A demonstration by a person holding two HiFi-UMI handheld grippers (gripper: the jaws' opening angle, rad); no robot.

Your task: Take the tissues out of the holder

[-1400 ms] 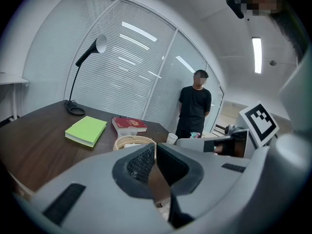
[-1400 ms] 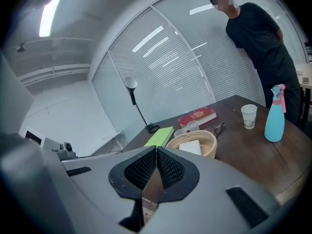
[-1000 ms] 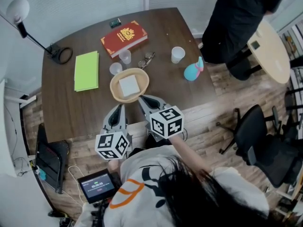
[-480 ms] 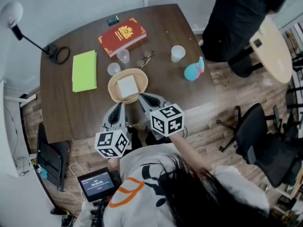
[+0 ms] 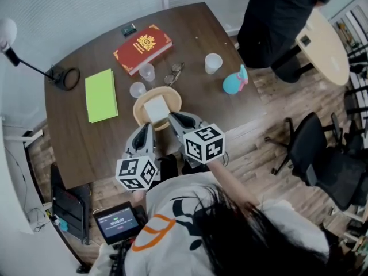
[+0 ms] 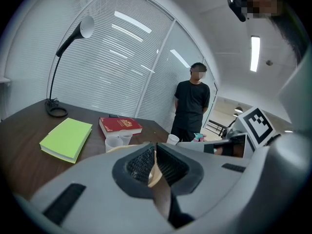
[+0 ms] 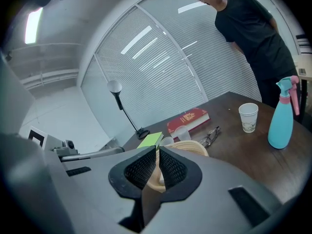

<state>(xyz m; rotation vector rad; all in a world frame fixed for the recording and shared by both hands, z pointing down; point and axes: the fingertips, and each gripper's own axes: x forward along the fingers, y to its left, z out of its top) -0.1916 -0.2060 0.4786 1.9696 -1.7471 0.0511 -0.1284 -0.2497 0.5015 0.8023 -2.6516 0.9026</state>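
- A person in a white top leans over a dark brown wooden table [image 5: 86,140], a grey two-jaw gripper in each hand, each carrying a cube with square black-and-white markers.
- The tan woven bowl-shaped holder [image 5: 137,103] sits just left of the head view's centre, with a square stack of white tissues [image 5: 156,108] lying inside it.
- The left gripper [image 5: 145,127] hovers just below the holder's near rim, jaws clenched tip to tip on nothing; its own view shows only a sliver of tan holder beyond the pads.
- The right gripper [image 5: 172,117] points at the holder's lower right rim, its jaws likewise pressed together and empty; contact with the rim cannot be made out.
- Two clear plastic cups [image 5: 147,72] stand just above the holder, with a pair of glasses [image 5: 176,72] to their right.
- A red hardcover book [image 5: 142,48] lies toward the upper centre, and a lime-green notebook [image 5: 101,95] lies at left.
- A white paper cup [image 5: 213,63] and a light blue spray bottle [image 5: 233,83] occupy the table's right side.
- A black desk lamp [image 5: 60,76] stands at the upper left.
- A second person in black clothing [image 5: 276,16] stands at the upper right.
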